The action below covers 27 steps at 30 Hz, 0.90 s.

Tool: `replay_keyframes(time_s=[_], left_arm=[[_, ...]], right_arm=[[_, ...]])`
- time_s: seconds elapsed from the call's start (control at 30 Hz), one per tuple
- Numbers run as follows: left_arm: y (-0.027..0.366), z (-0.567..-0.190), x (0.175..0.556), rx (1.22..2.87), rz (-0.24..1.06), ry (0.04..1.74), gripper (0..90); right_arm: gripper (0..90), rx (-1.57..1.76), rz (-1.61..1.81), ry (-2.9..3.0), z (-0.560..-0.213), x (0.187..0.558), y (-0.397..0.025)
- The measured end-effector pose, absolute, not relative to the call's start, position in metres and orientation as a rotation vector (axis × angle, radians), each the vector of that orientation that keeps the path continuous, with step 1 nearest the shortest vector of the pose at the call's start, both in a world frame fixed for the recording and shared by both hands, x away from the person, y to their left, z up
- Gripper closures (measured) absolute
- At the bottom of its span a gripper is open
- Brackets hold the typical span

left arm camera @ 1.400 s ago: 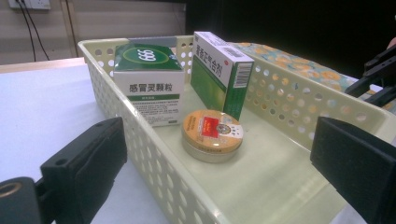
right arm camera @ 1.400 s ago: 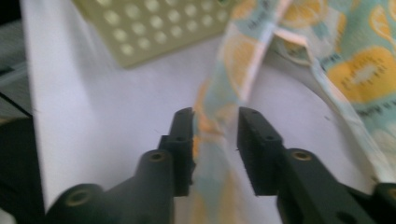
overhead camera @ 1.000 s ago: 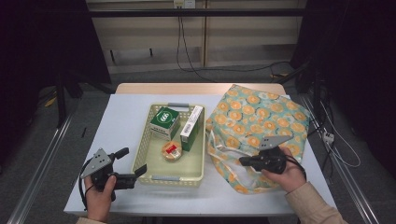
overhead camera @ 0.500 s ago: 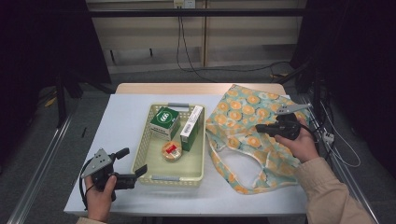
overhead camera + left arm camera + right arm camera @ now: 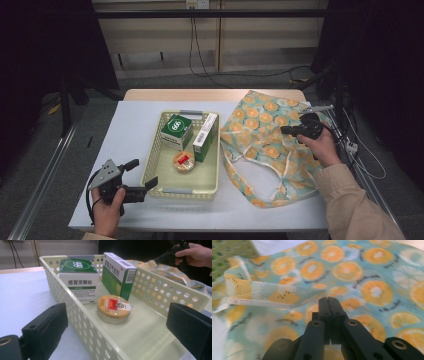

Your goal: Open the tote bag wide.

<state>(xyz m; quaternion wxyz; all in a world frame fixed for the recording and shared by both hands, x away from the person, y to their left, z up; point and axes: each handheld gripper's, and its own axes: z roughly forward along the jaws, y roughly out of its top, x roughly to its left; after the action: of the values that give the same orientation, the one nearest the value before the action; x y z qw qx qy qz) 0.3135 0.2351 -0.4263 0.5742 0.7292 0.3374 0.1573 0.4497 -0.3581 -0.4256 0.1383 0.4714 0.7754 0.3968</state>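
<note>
A pale yellow perforated basket (image 5: 165,190) sits mid-table and holds a green and white box (image 5: 176,129), a taller green-white box (image 5: 205,135) and a round tin (image 5: 183,161). My left gripper (image 5: 141,173) is open at the basket's near left corner. In the left gripper view its jaws (image 5: 120,327) frame the basket wall (image 5: 75,300), the tin (image 5: 113,308) and both boxes (image 5: 78,277) (image 5: 117,272). An orange-print fabric bag (image 5: 260,150) lies to the right of the basket. My right gripper (image 5: 287,129) hovers shut over the bag's far right part, its jaws (image 5: 328,301) pressed together above the fabric (image 5: 367,272).
The table's far wooden edge (image 5: 200,94) runs behind the basket. Cables (image 5: 350,145) hang off the table's right side. Bare white tabletop (image 5: 130,125) lies left of the basket. A corner of the basket (image 5: 229,250) appears at the upper left of the right gripper view.
My right gripper has moved from the bag's near middle to its far right part, staying shut. The left gripper has stayed in place, open.
</note>
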Motion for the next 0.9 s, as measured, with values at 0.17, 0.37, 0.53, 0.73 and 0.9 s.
replay_keyframes(time_s=[0.17,0.37,0.53,0.73,0.9], left_arm=[[0.236,-0.427,0.314,1.708,0.370,0.794,3.7],[0.236,-0.428,0.315,1.705,0.367,0.802,3.7],[0.237,-0.426,0.314,1.698,0.374,0.801,3.7],[0.236,-0.426,0.314,1.698,0.374,0.804,3.7],[0.233,-0.427,0.314,1.708,0.369,0.796,3.7]], right_arm=[[88.3,1.446,1.164,2.216,-0.434,0.452,-0.365],[68.5,1.369,1.120,2.235,-0.426,0.445,-0.354],[59.5,1.318,1.161,2.225,-0.414,0.430,-0.348],[56.7,1.120,1.206,2.289,-0.398,0.396,-0.324],[59.8,0.985,1.237,2.361,-0.402,0.367,-0.299]])
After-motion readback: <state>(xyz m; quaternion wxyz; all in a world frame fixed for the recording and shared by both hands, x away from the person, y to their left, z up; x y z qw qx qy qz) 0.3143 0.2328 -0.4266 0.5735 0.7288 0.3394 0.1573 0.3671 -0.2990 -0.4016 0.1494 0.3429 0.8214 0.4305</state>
